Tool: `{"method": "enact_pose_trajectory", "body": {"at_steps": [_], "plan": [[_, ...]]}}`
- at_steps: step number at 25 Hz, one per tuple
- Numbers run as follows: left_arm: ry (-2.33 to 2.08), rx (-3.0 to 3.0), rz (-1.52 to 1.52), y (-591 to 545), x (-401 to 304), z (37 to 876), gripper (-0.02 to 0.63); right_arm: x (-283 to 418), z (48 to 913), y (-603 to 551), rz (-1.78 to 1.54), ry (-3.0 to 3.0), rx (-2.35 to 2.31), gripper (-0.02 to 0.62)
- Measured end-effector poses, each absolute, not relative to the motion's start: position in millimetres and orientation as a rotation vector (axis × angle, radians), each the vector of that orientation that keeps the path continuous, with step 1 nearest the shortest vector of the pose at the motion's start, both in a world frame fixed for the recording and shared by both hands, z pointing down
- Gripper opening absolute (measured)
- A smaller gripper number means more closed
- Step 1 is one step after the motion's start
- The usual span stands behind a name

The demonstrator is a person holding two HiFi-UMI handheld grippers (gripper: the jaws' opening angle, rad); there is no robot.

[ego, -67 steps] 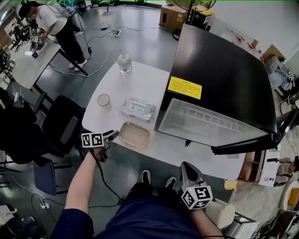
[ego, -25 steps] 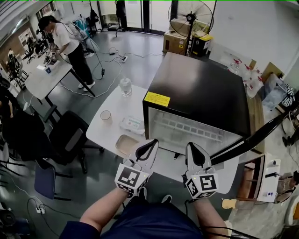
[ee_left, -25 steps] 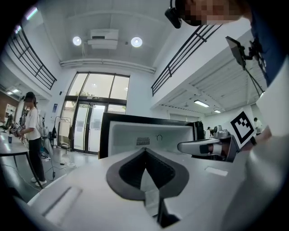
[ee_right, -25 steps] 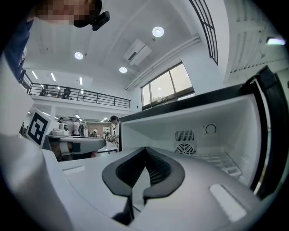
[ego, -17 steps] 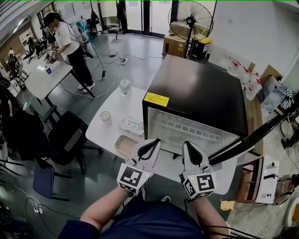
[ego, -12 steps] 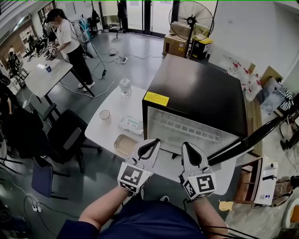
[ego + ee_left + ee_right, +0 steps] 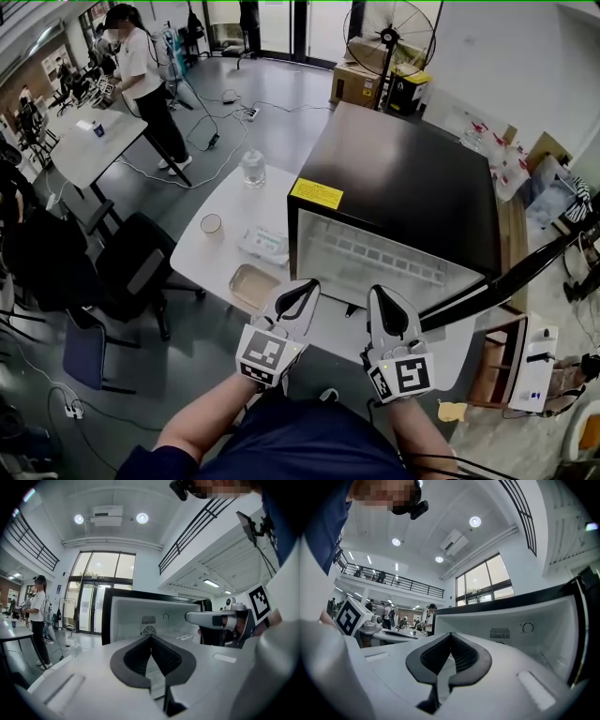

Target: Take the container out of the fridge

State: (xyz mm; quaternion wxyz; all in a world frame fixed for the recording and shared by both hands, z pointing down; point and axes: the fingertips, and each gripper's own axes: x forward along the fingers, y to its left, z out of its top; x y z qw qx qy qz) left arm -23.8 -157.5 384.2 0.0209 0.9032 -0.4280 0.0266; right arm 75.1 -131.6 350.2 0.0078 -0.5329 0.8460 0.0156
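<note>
Left gripper [image 7: 302,289] and right gripper [image 7: 382,295] both clenched, empty, facing open fridge [image 7: 403,178]. Shallow container [image 7: 253,284] just left of left gripper: likely light, rigid, slick; pinch near rim.

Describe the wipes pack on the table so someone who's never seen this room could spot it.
Find the black fridge; in the head view a white table stands to its left. The wipes pack lies there, between the cup and the fridge. It is the only flat, soft white-green packet, unlike the shallow beige container nearer the person.

Left claw [image 7: 309,285] closed, right claw [image 7: 379,290] closed
</note>
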Motion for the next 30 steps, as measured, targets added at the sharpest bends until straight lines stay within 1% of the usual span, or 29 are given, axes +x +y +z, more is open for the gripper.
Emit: {"method": "enact_pose_trajectory", "body": {"at_steps": [30], "plan": [[-1.324, 2.770, 0.101, -155.0, -32.7, 396.3, 0.005, 68.1, 360.3, -132.0, -0.017, 2.664, -1.654, 0.006]]}}
